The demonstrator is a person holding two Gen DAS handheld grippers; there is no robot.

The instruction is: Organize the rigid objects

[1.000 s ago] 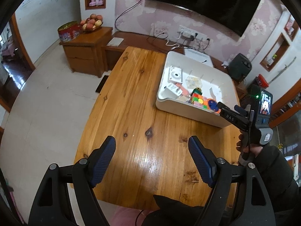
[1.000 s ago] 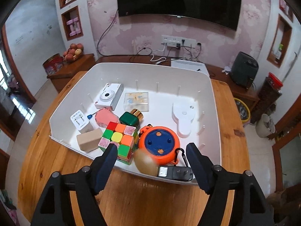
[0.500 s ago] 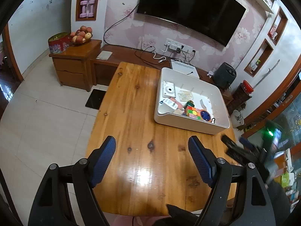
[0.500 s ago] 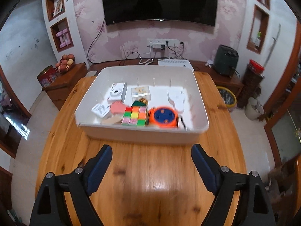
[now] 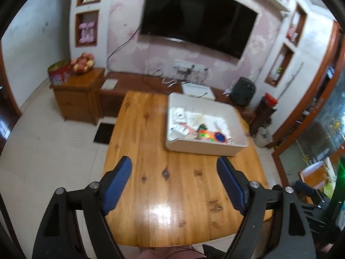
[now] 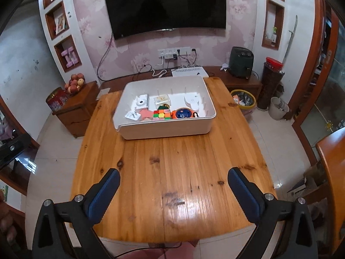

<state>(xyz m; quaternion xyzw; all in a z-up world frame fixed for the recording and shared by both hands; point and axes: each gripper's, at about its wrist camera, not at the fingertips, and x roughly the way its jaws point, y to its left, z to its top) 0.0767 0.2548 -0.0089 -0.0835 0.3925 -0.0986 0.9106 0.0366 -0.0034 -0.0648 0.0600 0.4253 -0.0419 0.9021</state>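
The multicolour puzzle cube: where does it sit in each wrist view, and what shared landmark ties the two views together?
Left wrist: puzzle cube, blurred, right of centre, at the near wall of the white bin.
Right wrist: cube above centre, at the bin's near wall.
Shared landmark: the wall television.

Left claw [image 5: 174,185] and right claw [image 6: 173,191] opening, both empty.

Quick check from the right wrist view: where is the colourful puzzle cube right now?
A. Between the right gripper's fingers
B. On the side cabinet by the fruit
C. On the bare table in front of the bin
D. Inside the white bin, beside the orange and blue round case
D: the puzzle cube lies inside the white bin, right beside the orange and blue round case.
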